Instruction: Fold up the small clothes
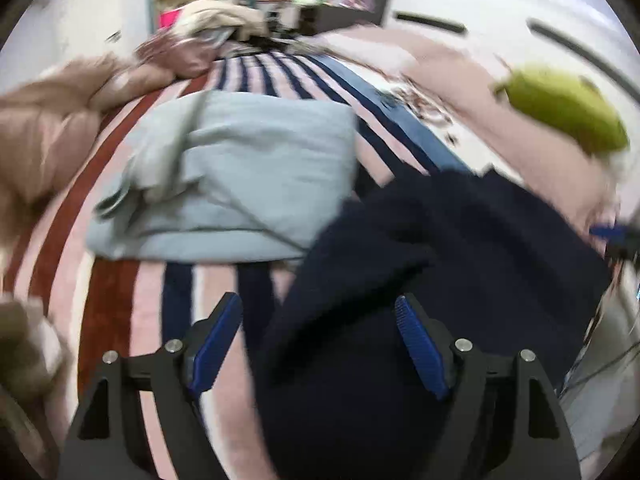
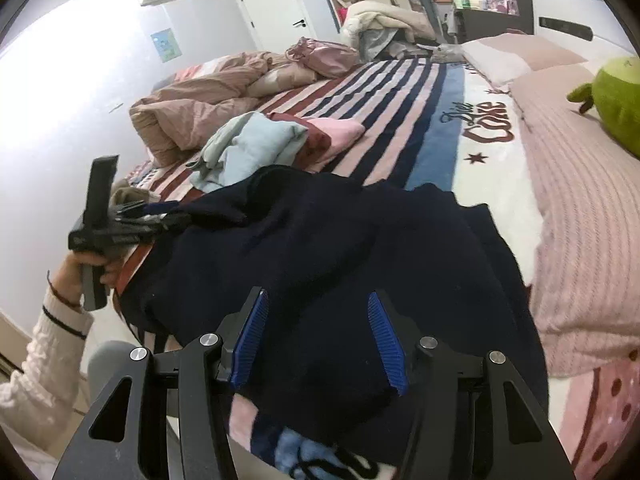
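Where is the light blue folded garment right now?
The light blue garment lies on the striped bedspread, just beyond the dark navy garment, beside the bunched beige duvet.

You can read "Diet Coke" in curly letters on the white end of the striped blanket, far right on the bed.

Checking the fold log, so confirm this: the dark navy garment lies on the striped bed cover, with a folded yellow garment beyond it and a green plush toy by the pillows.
One detail is wrong: the folded garment beyond the dark navy garment is light blue, not yellow, as the right wrist view shows. The striped bed cover and the green plush toy by the pillows are as stated.
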